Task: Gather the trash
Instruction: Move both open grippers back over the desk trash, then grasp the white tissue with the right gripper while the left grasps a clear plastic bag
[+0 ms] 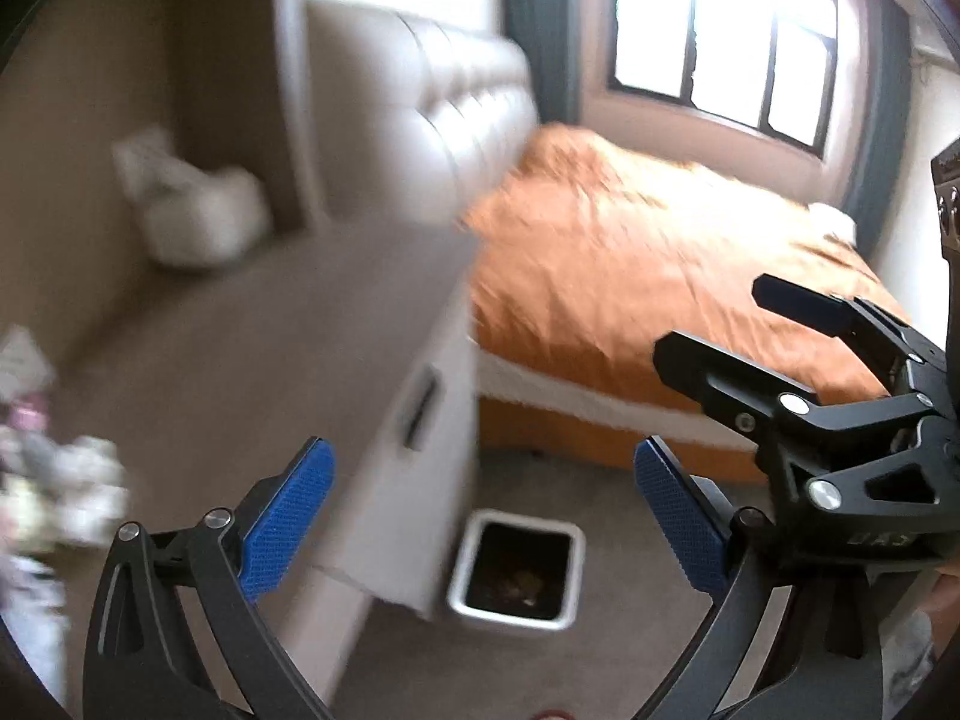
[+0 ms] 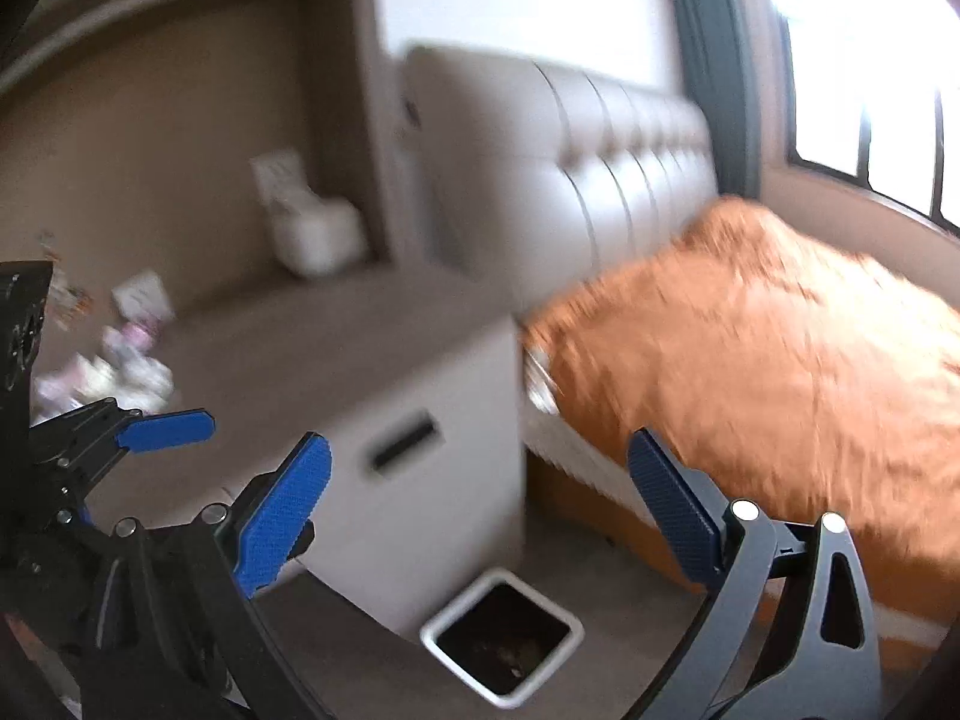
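1. Left gripper [image 1: 483, 510]: black linked frame, blue cross-hatched pads, jaws spread wide, nothing between them.
2. Right gripper [image 2: 480, 507]: same build, jaws likewise wide and empty.
3. Waste bin [image 1: 459, 564]: square, white rim, dark interior with scraps at the bottom; on grey carpet, just beside the cabinet front.
4. Cabinet [image 1: 414, 462]: low, white-fronted, slot handle, flat taupe top.
5. Trash [image 1: 66, 492]: crumpled pale wrappers and paper, blurred, on the cabinet top's left part.
6. Tissue box [image 2: 315, 237]: white, rounded, at the cabinet top's back.
7. Bed [image 1: 630, 276]: rumpled orange cover, tufted cream headboard; window [image 1: 726, 42] beyond.
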`<action>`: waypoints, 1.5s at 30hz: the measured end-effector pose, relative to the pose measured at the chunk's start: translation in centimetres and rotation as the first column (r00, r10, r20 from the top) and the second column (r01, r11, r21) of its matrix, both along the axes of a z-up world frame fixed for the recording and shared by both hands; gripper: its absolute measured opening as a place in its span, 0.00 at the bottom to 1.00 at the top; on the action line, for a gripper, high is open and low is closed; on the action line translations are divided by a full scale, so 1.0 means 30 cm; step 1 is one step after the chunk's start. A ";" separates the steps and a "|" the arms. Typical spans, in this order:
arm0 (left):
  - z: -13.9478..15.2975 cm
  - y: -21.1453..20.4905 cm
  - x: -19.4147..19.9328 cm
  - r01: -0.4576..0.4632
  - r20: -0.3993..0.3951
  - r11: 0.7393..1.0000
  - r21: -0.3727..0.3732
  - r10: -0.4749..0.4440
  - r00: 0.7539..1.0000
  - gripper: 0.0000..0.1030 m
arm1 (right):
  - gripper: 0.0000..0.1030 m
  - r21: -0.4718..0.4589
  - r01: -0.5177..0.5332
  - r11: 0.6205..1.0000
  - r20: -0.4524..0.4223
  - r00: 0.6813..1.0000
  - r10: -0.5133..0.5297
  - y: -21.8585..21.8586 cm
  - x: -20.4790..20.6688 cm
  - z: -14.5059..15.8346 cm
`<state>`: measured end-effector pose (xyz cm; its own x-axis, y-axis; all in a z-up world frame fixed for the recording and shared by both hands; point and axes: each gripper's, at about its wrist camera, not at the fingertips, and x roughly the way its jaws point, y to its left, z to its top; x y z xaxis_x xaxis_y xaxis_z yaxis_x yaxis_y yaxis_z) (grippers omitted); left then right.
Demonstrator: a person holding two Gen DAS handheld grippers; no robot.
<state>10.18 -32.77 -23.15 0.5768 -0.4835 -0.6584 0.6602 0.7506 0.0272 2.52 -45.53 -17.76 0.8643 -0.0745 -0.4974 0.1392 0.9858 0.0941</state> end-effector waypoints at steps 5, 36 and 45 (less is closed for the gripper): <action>0.192 0.249 -0.034 -0.160 0.090 0.987 -0.002 0.159 0.983 0.95 | 0.96 -0.002 -0.122 0.993 0.082 0.989 0.122 0.169 0.036 0.150; 0.013 0.874 0.175 -0.589 0.005 0.804 0.081 0.591 0.807 0.95 | 0.96 0.007 -0.515 0.857 -0.182 0.842 0.508 0.780 0.602 -0.134; -0.047 0.875 0.255 -0.557 -0.039 0.823 0.111 0.563 0.825 0.68 | 0.81 -0.001 -0.542 0.840 -0.267 0.810 0.522 0.859 0.694 -0.203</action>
<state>17.83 -6.53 -24.58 0.6826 -0.0271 -0.7303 0.1297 0.9879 0.0846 23.34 -19.75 -23.84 0.6291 0.3165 -0.7099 -0.4006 0.9147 0.0527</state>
